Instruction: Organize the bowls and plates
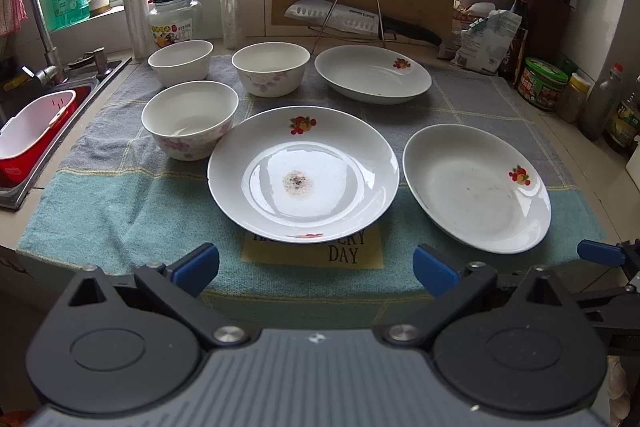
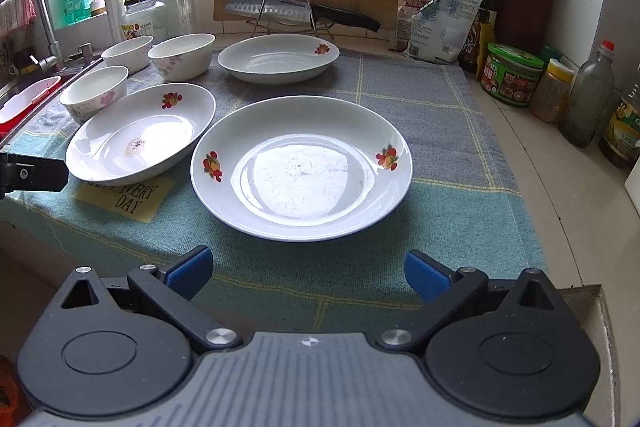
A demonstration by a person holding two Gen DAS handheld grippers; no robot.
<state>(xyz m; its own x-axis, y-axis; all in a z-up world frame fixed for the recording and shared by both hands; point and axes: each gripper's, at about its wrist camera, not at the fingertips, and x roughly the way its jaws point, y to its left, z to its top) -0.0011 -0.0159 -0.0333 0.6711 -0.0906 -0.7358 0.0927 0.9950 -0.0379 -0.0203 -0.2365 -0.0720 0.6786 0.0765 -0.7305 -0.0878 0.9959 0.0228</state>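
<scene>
Fingers of left gripper point(image 1: 316, 267) and right gripper point(image 2: 308, 269) spread wide, empty. Three plates point(image 1: 303, 174), three bowls point(image 1: 189, 119) on worktop cloth point(image 1: 120, 211).

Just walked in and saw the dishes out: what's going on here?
Nothing is being handled yet. The left gripper and right gripper both hang open at the near edge of the blue-green checked cloth. Three white fruit-print plates and three white bowls sit apart, unstacked.
</scene>
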